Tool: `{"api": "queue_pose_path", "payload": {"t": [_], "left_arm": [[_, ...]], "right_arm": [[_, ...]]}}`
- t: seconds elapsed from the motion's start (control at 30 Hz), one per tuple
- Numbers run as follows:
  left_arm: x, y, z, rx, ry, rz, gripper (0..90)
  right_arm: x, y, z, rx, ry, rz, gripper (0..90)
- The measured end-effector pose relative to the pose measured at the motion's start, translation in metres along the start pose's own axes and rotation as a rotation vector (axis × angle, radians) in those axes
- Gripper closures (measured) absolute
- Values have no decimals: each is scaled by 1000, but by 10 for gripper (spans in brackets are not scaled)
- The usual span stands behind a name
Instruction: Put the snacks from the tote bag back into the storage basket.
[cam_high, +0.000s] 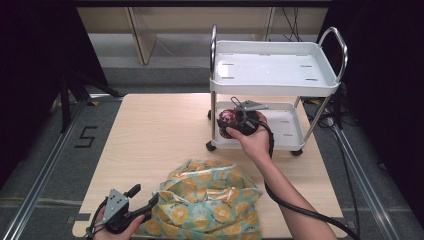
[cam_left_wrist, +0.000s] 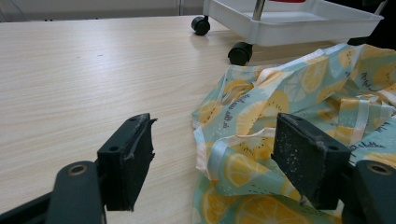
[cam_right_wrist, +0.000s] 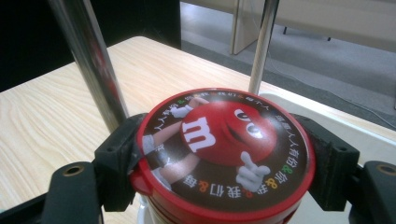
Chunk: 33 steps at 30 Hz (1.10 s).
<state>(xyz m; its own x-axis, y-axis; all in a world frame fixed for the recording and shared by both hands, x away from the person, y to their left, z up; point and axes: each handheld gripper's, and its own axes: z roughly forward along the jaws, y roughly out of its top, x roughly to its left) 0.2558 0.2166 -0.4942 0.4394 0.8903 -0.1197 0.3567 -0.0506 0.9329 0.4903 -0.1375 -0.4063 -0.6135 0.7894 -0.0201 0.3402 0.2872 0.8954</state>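
A round tub with a red M&M's lid (cam_right_wrist: 219, 149) sits between the jaws of my right gripper (cam_right_wrist: 219, 163), which is shut on it. In the high view that gripper (cam_high: 235, 121) holds the tub (cam_high: 228, 118) at the left end of the white cart's lower shelf (cam_high: 287, 125). A crumpled bag with a lemon print (cam_high: 210, 202) lies at the table's near edge. My left gripper (cam_high: 141, 200) stands open at the bag's left side. In the left gripper view the bag's edge (cam_left_wrist: 243, 140) lies between the spread jaws of my left gripper (cam_left_wrist: 212, 161), untouched.
The white two-shelf cart (cam_high: 272, 67) stands on castors on the right part of the wooden table (cam_high: 160, 135). Its chrome posts (cam_right_wrist: 95, 60) rise just behind the tub. A castor (cam_left_wrist: 240, 52) is near the bag. A black cable (cam_high: 300, 205) trails from the right gripper.
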Motion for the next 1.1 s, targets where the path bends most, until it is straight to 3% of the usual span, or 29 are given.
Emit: {"api": "queue_pose_path", "payload": {"t": [0.4, 0.9, 0.93, 1.1], "left_arm": [[0, 0, 0, 1, -1, 1, 282], [0, 0, 0, -3, -2, -3, 282], [0, 0, 0, -2, -2, -2, 282], [0, 0, 0, 1, -4, 0, 282]], "right_arm": [[-1, -2, 4, 11, 4, -11, 265], [0, -6, 10, 26, 2, 14, 265], [-1, -7, 12, 20, 6, -11, 265], [-1, -8, 13, 35, -3, 11, 265]]}}
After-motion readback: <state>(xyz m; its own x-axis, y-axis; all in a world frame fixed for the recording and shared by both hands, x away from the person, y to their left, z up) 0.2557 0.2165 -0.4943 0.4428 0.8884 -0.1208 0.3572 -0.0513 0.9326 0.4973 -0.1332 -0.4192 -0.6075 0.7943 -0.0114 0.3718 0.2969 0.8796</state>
